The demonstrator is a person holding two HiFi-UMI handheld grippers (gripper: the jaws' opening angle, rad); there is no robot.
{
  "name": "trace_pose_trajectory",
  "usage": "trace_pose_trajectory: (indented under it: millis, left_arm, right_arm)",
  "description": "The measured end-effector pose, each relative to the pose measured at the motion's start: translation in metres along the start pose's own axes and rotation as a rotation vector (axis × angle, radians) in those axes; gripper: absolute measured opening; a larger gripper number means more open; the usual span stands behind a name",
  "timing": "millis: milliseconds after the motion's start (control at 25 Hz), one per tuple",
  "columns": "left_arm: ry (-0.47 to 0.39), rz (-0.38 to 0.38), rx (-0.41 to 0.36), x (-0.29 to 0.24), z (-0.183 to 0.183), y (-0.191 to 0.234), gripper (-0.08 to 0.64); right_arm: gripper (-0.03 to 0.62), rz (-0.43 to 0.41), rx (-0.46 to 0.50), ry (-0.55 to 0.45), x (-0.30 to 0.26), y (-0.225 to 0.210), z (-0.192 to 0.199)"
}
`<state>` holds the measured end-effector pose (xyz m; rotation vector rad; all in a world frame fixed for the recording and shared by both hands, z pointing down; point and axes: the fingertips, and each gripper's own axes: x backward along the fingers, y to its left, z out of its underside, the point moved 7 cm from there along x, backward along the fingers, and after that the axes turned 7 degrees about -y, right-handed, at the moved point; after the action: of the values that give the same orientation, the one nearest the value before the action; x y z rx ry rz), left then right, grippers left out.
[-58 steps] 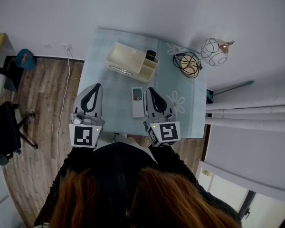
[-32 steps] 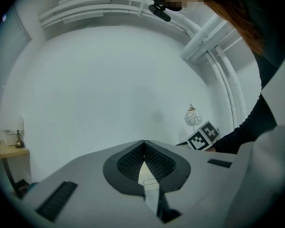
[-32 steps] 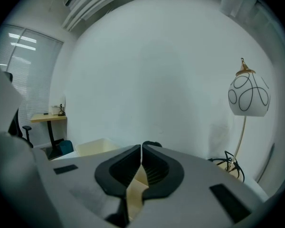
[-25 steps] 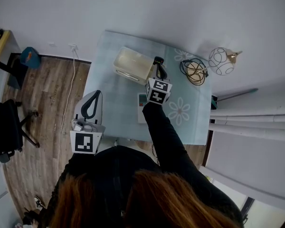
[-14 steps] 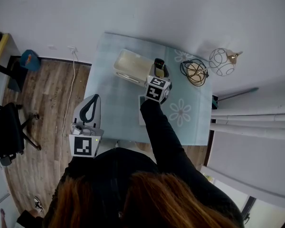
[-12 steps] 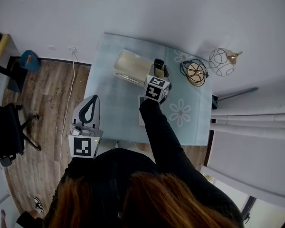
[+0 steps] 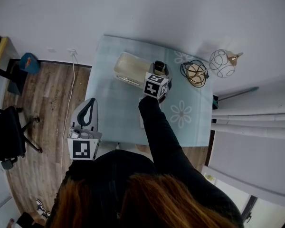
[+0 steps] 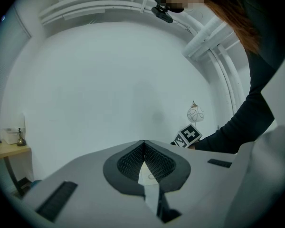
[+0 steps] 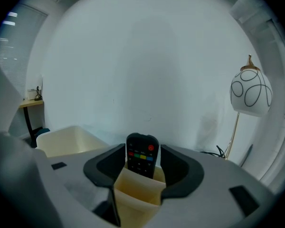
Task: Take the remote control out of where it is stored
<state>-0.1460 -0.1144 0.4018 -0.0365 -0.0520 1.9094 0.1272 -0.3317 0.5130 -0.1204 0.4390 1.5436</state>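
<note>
Right hand-held gripper [image 9: 141, 149], jaws just opened, flanks the remote [image 9: 142, 161]; its coloured buttons show only in this gripper's view. Left hand-held gripper [image 8: 144, 143] closed.

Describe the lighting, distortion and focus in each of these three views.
Head view: soft, even light, no glare, sharp; the table edges bow slightly. Left gripper view: strong fisheye with black corners, dim foreground, a mosaic patch at top. Right gripper view: same fisheye vignette; the remote control is in focus.
</note>
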Motion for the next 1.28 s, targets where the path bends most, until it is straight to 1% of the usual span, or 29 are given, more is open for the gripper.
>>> trace_pose_trajectory:
  millis: [80,200,400,600,720,920,1040,1280]
  left_arm:
    - [0.014,-0.002,-0.009,-0.001,0.0,0.001,0.005]
    - [0.007,0.0,-0.008,-0.001,0.001,0.003,0.005]
    - [0.003,0.0,-0.003,-0.002,0.002,0.005,0.005]
    - [-0.005,0.012,0.001,-0.003,0.004,0.002,0.005]
    - [-0.012,0.018,0.004,-0.006,0.002,0.0,0.005]
    - [-0.019,0.03,0.006,-0.008,0.001,-0.005,0.005]
    - [-0.036,0.047,0.008,-0.011,-0.001,-0.012,0.005]
    - [-0.037,0.072,0.014,-0.015,-0.003,-0.024,0.005]
  right_arm:
    - [0.221,0.009,-0.001,0.008,-0.003,0.0,0.0]
    - [0.221,0.018,-0.002,0.007,-0.005,-0.001,0.0]
    - [0.218,-0.001,-0.007,-0.023,-0.001,-0.004,-0.001]
    - [0.215,-0.015,0.016,-0.098,0.009,-0.006,-0.017]
    - [0.215,-0.033,0.005,-0.15,0.02,-0.008,-0.03]
    - [0.215,-0.058,-0.009,-0.214,0.042,-0.011,-0.048]
    - [0.215,-0.062,0.0,-0.253,0.057,-0.017,-0.055]
    - [0.213,-0.094,0.018,-0.339,0.091,-0.025,-0.073]
